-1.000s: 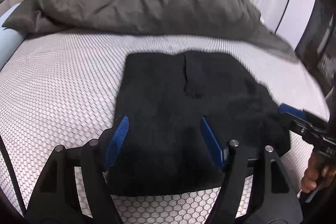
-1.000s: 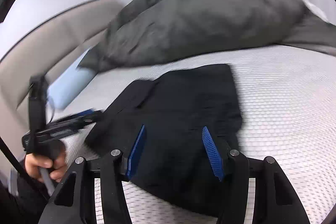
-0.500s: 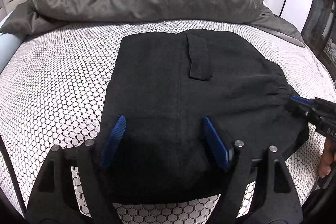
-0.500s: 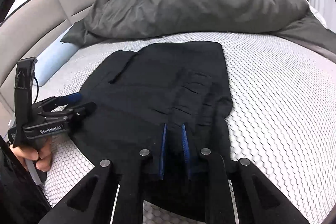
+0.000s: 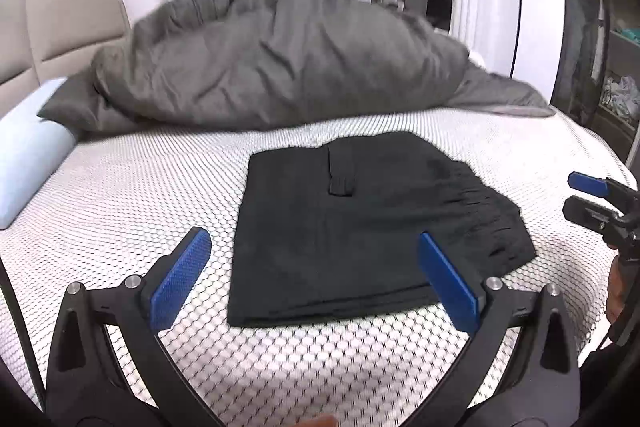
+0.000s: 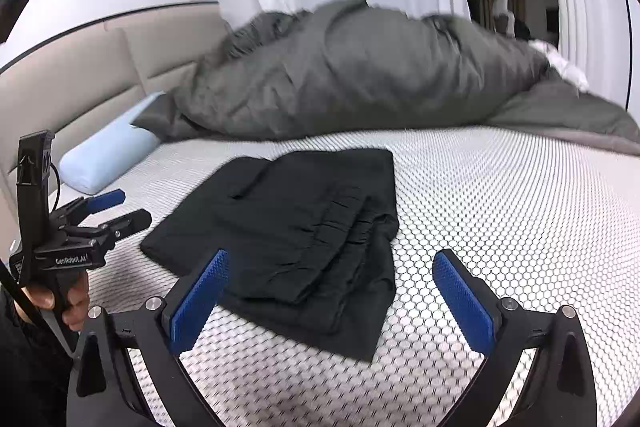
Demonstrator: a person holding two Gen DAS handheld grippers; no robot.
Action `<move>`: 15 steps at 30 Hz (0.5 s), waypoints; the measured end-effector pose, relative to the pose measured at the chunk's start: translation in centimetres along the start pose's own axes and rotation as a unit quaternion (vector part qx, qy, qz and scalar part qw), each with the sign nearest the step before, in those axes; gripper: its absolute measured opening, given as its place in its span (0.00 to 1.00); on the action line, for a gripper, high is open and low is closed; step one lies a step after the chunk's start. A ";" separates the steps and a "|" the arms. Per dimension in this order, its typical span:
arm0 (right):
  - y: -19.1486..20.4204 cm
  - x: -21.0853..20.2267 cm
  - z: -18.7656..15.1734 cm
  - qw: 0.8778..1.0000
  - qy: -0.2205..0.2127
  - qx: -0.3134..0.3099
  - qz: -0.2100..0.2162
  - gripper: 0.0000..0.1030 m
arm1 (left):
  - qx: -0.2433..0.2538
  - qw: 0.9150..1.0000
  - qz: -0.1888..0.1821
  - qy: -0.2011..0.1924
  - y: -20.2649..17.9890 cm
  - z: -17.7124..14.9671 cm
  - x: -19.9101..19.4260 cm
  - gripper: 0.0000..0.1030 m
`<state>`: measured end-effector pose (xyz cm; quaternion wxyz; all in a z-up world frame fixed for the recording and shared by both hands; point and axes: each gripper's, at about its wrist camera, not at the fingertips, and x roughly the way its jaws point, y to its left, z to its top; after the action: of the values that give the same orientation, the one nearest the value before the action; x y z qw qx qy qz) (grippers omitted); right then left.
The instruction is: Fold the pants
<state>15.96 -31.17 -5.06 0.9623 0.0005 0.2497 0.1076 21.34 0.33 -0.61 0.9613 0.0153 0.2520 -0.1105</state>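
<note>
Lie folded flat on bed (image 5: 120,187), pants (image 5: 360,227) ahead of both hand-held grippers (image 5: 316,279) (image 6: 332,295), jaws just opened wide, nothing between.

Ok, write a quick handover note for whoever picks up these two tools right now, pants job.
Left tool: open, empty, jaws just opened wide; it hangs clear of the cloth at its near edge.
Right tool: open, empty, jaws just opened wide; nothing pinched.
Black pants: folded into a compact rectangle, flat on the honeycomb mattress, gathered waistband at the right side. Grey duvet is heaped behind, blue pillow far left, neither touching the pants.
Done: folds look finished, cloth released.
Left: at most tidy the slightly uneven layered edges by the waistband; otherwise probably nothing.
</note>
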 end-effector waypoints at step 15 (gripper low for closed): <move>1.9 -2.9 -3.6 1.000 -0.025 -0.003 -0.005 1.00 | -0.053 0.998 -0.003 -0.039 1.9 -3.4 -4.8 1.00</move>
<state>11.42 -30.07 -6.70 0.9688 -0.0012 0.2252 0.1038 16.05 3.49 -1.30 0.9695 -0.0407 0.2200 -0.1001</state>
